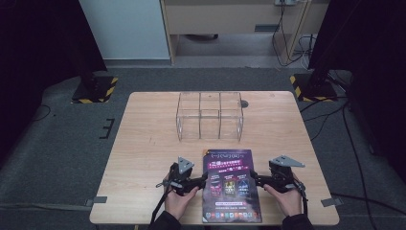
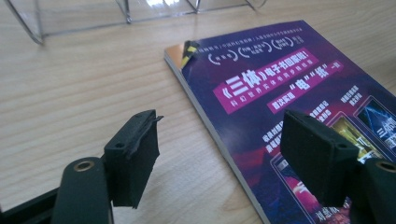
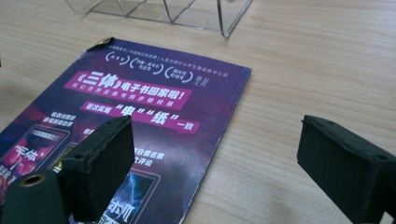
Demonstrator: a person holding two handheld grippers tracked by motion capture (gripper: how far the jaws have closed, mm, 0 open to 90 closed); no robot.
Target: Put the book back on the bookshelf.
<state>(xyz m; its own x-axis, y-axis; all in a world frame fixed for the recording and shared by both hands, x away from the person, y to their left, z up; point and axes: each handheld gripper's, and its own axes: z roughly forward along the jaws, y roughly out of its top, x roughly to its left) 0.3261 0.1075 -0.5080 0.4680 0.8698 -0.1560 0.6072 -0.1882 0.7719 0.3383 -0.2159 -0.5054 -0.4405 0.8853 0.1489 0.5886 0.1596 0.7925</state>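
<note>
Beside the magazine (image 1: pixel 232 186), both grippers (image 1: pixel 203 180) (image 1: pixel 254 180) low, level, jaws apart.

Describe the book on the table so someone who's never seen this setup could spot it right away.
On the wooden table, look at the near edge, in front of the clear acrylic organizer. The book lies flat between the two tongs, the one dark purple thing, with pink banners.

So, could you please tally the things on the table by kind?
Purple book: 1
Clear acrylic organizer: 1
Handheld grippers: 2, left gripper and right gripper
Total: 4
</note>
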